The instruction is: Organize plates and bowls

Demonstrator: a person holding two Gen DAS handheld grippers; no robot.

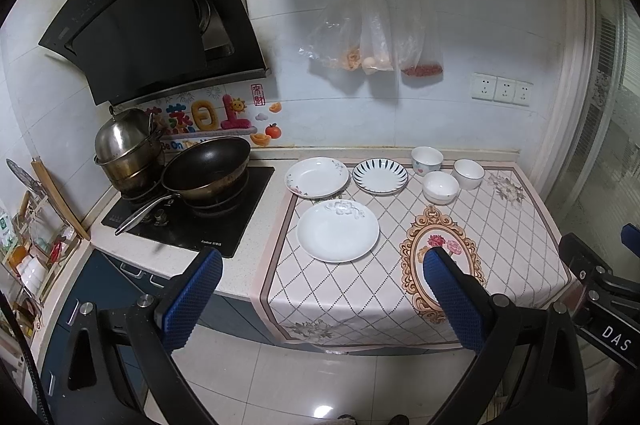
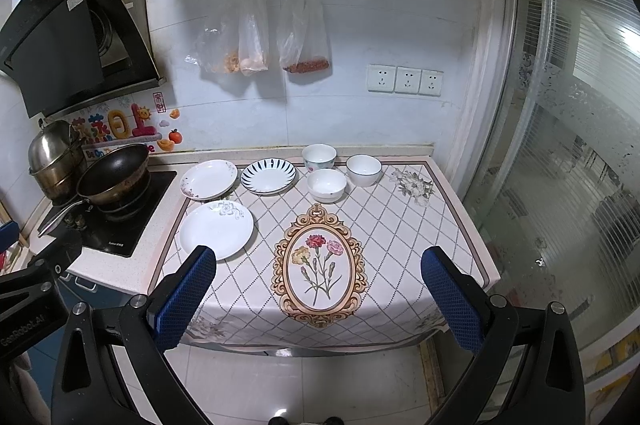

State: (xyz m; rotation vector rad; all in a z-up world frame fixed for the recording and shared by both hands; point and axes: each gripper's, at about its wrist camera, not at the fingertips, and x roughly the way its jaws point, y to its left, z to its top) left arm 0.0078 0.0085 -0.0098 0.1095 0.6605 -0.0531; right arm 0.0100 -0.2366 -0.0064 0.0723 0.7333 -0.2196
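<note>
Three plates lie on the patterned cloth: a near white plate (image 1: 338, 230) (image 2: 216, 230), a far-left floral plate (image 1: 316, 177) (image 2: 208, 179) and a blue-striped plate (image 1: 380, 176) (image 2: 268, 176). Three white bowls stand behind to the right: a back bowl (image 1: 427, 161) (image 2: 319, 157), a middle bowl (image 1: 441, 187) (image 2: 326, 185) and a right bowl (image 1: 468, 174) (image 2: 363, 170). My left gripper (image 1: 324, 257) is open and empty, held back from the counter's front edge. My right gripper (image 2: 319, 255) is open and empty, also short of the counter.
A black wok (image 1: 206, 167) (image 2: 113, 175) and a steel steamer pot (image 1: 126, 147) (image 2: 54, 155) sit on the stove (image 1: 248, 213) at left. Plastic bags (image 1: 372, 25) (image 2: 256, 25) hang on the wall. A glass door (image 2: 560, 165) is at right.
</note>
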